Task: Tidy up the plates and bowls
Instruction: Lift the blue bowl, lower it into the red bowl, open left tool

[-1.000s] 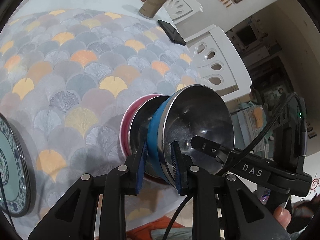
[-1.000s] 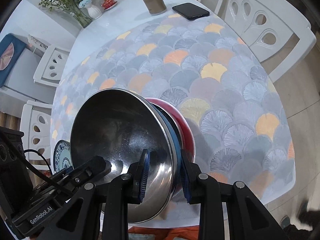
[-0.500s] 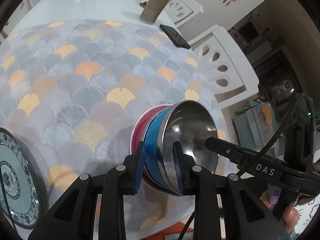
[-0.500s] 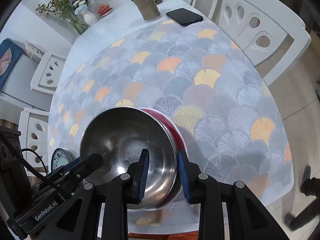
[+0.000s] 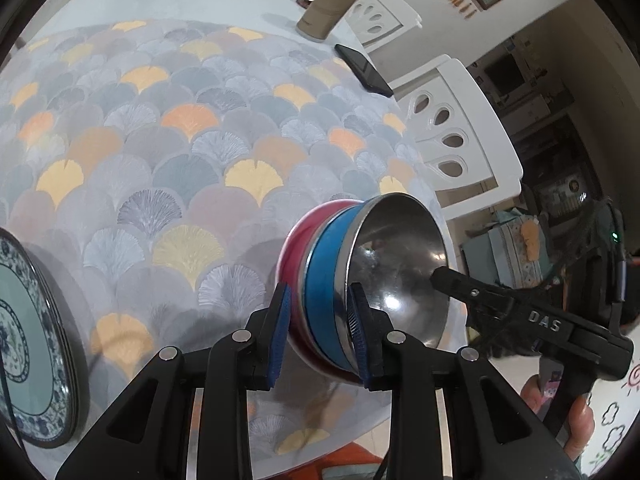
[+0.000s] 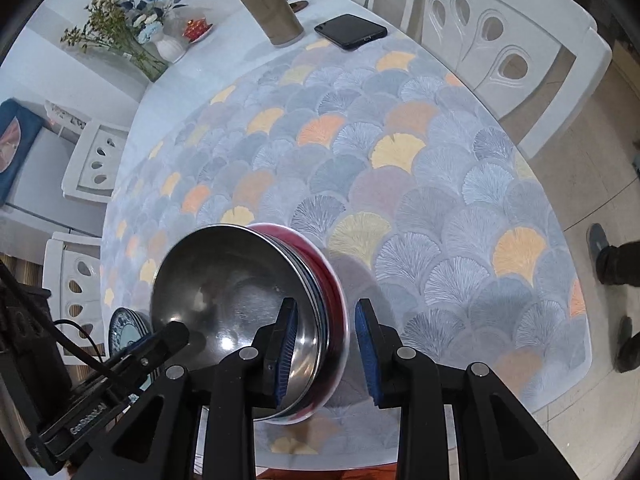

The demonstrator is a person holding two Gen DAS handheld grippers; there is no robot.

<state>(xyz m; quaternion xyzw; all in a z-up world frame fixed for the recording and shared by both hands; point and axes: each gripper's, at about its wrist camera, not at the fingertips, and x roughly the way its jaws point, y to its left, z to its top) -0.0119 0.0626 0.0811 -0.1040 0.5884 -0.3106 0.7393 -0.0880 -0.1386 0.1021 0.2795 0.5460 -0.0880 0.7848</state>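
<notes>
A nested stack of bowls point(image 5: 332, 280), red outermost, blue in the middle and shiny steel innermost, sits on the table's near edge. It also shows in the right wrist view point(image 6: 256, 312). My left gripper point(image 5: 320, 336) has opened a little and straddles the stack's rim. My right gripper point(image 6: 326, 344) straddles the opposite rim with a clear gap at its right pad, so it is open. A stack of blue-patterned plates point(image 5: 24, 340) lies at the left; in the right wrist view the plates point(image 6: 124, 332) are partly hidden behind the bowls.
A fan-patterned mat point(image 5: 180, 140) covers the white table point(image 6: 224, 60). A tan tumbler point(image 6: 268, 12), a black phone point(image 6: 350, 30) and a flower vase point(image 6: 170, 46) stand at the far side. White chairs point(image 5: 452, 132) surround the table.
The bowl stack went down and away from both cameras onto the table. Both grippers have widened around the rims, the right one clearly letting go.
</notes>
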